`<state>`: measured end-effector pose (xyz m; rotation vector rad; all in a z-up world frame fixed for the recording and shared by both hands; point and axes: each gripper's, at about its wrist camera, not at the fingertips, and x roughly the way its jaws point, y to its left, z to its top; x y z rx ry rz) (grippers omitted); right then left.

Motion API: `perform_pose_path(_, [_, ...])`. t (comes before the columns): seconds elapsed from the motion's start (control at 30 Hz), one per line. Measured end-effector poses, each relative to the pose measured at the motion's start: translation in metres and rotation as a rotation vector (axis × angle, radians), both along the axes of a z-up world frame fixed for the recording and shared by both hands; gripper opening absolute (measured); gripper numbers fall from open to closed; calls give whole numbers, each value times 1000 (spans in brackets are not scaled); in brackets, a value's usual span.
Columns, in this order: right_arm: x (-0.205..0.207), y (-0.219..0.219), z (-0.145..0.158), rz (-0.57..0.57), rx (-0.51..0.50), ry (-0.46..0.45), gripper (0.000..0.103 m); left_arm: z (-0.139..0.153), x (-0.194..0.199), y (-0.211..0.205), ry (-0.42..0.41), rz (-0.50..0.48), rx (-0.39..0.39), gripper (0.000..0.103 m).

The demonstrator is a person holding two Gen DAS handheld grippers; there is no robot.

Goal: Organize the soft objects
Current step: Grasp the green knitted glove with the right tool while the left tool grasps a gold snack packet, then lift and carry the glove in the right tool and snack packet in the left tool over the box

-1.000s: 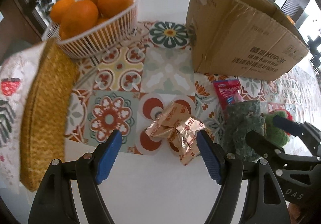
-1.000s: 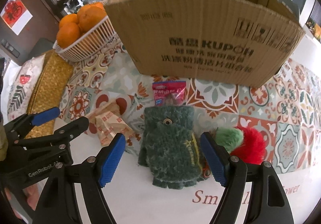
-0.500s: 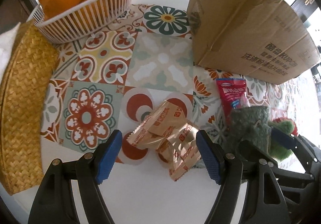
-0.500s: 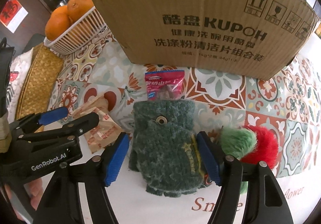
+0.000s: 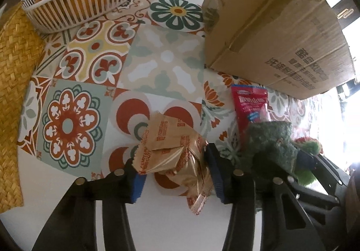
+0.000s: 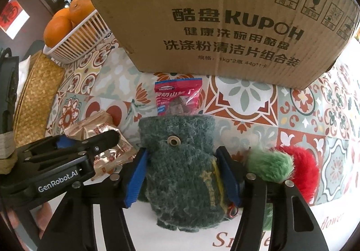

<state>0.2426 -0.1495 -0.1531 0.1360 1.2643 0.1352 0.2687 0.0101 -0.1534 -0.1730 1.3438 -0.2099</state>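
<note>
Left hand-held gripper (image 5: 174, 174): moved forward and narrowed; pads now touch the gold snack packets (image 5: 177, 152).
Right hand-held gripper (image 6: 182, 176): advanced and closed in; pads now flank the green knitted glove (image 6: 180, 167).

Dark green fuzzy mitten (image 6: 180, 170); green-and-red pompom (image 6: 285, 167); gold packets (image 5: 173, 149); pink-red pouch (image 6: 177, 99); brown box (image 6: 225, 19); oranges (image 6: 65, 21) in white basket (image 5: 83, 6); floral-tiled cloth (image 5: 157, 60).

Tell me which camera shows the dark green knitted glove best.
Right wrist view: the green glove lies whole and centred between the right gripper pads, button visible. The left wrist view catches only part of it at the right edge, behind gripper parts.
</note>
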Motion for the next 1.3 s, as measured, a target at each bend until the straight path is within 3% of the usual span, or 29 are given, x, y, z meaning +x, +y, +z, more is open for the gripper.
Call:
perform_pose_path(0.07, [-1, -1, 0, -6, -7, -11, 45, 3, -3, 0, -10, -16, 11, 46])
perform_pose_path(0.33, [-9, -17, 8, -47, 72, -27, 27, 27, -17, -5, -98, -89, 81, 38])
perform_pose_path(0.63, [-31, -30, 30, -71, 147, -66, 22, 65, -31, -15, -204, -148, 113, 35])
perform_pose_path(1.3, [-62, -36, 116, -65, 161, -264, 18, 135, -58, -23, -364, -171, 85, 35])
